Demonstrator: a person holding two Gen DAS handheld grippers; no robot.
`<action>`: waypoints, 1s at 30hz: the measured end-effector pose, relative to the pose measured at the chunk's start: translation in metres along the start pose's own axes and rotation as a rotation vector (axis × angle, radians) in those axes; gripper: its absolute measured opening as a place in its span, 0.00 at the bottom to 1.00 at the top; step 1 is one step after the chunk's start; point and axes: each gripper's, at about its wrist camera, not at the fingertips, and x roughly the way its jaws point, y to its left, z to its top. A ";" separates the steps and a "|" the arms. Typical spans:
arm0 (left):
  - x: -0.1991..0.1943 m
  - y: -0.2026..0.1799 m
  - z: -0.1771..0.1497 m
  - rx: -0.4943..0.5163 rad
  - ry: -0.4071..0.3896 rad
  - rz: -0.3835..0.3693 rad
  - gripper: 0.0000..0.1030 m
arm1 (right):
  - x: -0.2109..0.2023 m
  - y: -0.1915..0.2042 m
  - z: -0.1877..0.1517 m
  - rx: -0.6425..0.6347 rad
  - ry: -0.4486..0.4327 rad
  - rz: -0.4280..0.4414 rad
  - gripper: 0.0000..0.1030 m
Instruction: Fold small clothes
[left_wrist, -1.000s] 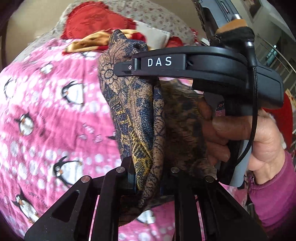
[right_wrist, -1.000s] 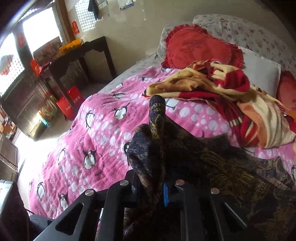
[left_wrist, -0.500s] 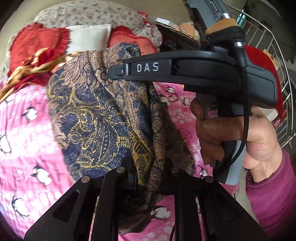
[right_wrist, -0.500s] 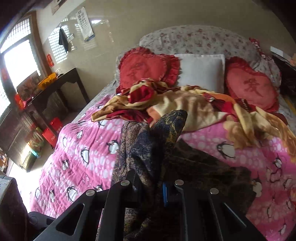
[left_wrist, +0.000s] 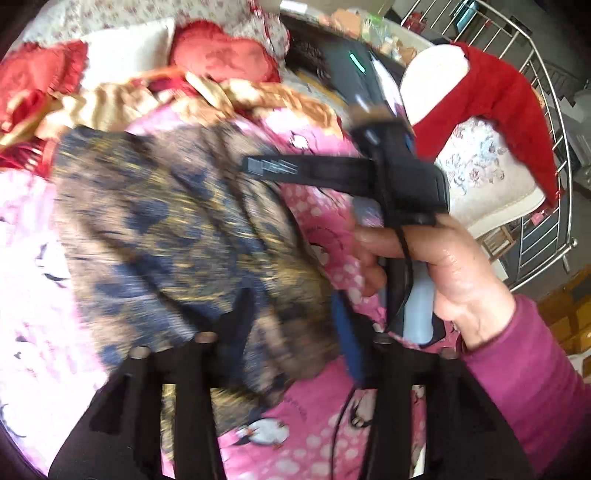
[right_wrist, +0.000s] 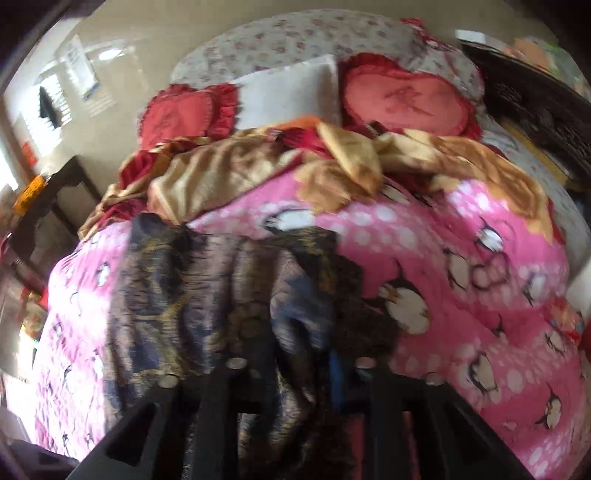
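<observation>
Left wrist view, blurred: dark blue-and-gold patterned garment spread across centre-left of frame, over pink penguin blanket. Left gripper at bottom centre, jaws opening; cloth bunched between the two fingers, gap visible round it, pads look to be coming off the fabric. Firm contact can't be confirmed through blur.

Right gripper seen from the side, centre-right of frame, tip over garment's right edge; person's hand on its handle, magenta sleeve lower right.

Right wrist view, also blurred: same garment lower centre-left, lying in rumpled folds on blanket. Right gripper bottom centre, jaws opening, fabric draped between fingers and over them; looks like letting go, not pinching.

Background: gold-and-red bedding pile mid-frame above garment, heart cushions and white pillow at top.

Progress, as judged: garment laid on bed, both tools releasing at near edge, so probably one fold or lay-down just finishing. Shape not yet neat: wrinkled, edges uneven, no compact rectangle visible. Left to do: smooth, further fold(s), set aside. No finished stack in view; other small clothes to fold not identifiable.
</observation>
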 end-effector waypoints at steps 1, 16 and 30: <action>-0.012 0.006 -0.002 0.007 -0.024 0.019 0.49 | -0.004 -0.006 -0.003 0.017 -0.016 -0.015 0.38; 0.008 0.059 -0.084 -0.031 0.084 0.297 0.49 | -0.040 0.020 -0.097 -0.108 0.044 -0.064 0.18; 0.006 0.060 -0.092 -0.039 0.086 0.312 0.49 | -0.026 -0.012 -0.027 0.134 -0.084 0.034 0.59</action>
